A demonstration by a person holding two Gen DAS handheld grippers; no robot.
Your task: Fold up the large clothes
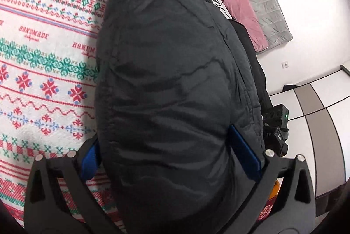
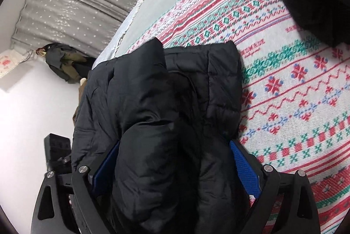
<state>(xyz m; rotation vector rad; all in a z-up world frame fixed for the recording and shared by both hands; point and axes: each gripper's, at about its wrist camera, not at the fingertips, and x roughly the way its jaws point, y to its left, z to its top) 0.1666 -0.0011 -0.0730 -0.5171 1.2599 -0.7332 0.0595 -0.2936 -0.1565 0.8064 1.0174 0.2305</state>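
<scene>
Left tongs (image 1: 172, 159) | clamp puffy quilted black jacket (image 1: 170, 72) | right tongs (image 2: 175, 159) likewise | knit-pattern blanket (image 1: 43, 72) beneath

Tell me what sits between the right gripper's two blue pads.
A thick bunched fold of the black puffer jacket fills the gap between the right gripper's pads, seen in the right wrist view.

Patterned blanket (image 1: 43, 81), perhaps pink pillows (image 1: 247, 21)

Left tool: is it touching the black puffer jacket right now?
Touching. Left wrist view shows the left tool with both blue pads pressed into the black puffer jacket.
</scene>
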